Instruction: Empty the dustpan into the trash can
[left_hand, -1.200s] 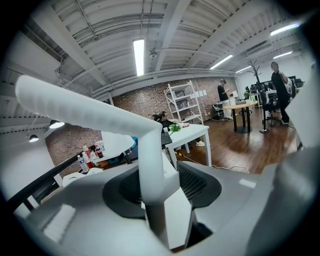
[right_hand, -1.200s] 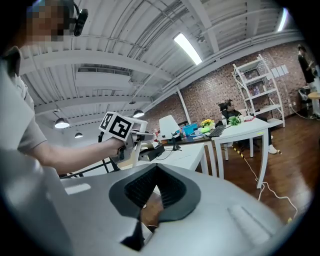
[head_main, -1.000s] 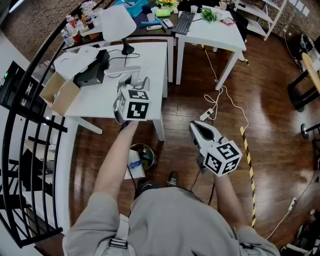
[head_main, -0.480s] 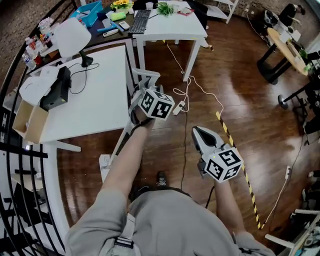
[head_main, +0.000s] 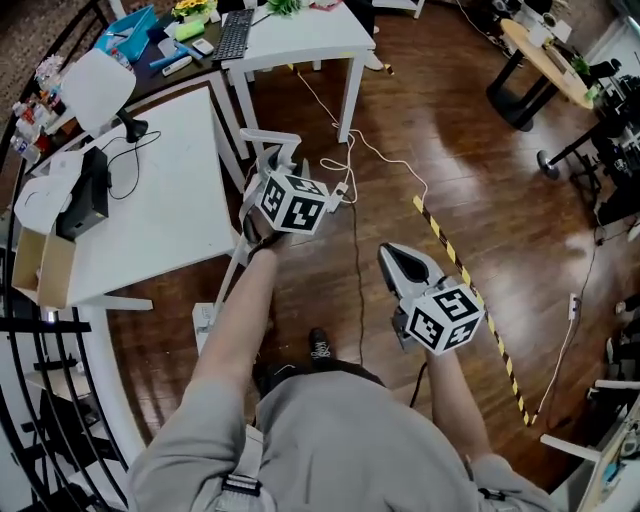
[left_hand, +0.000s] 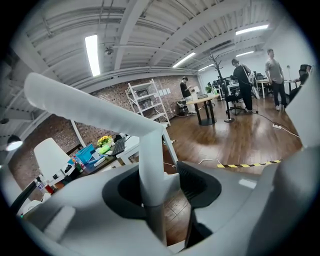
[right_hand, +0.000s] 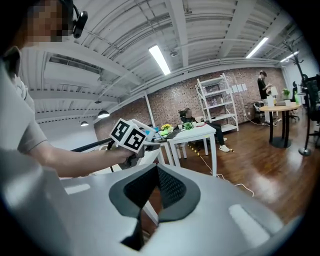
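My left gripper (head_main: 272, 165) is shut on the white handle (head_main: 268, 136) of a long-handled dustpan. Its pole (head_main: 228, 282) slants down past the table's corner to the white pan (head_main: 203, 322) near the floor. In the left gripper view the bent handle (left_hand: 150, 145) runs upright between the pads of the left gripper (left_hand: 150, 186). My right gripper (head_main: 402, 262) hangs over the wooden floor to the right of it, jaws together and holding nothing. The right gripper view shows the right gripper (right_hand: 150, 200) with the left hand and its marker cube (right_hand: 131, 135) ahead. No trash can is in view.
A white table (head_main: 150, 210) with a lamp (head_main: 95, 85), a black device and a cardboard box (head_main: 40, 265) is at left. A second white table (head_main: 300, 40) stands behind. A cable and power strip (head_main: 345, 190) and yellow-black tape (head_main: 470, 300) cross the floor. A black railing (head_main: 30, 400) is at lower left.
The view has swung right. The trash can under the table, seen a second ago, is out of view. My left gripper with the handle has moved off the tabletop past its right edge.
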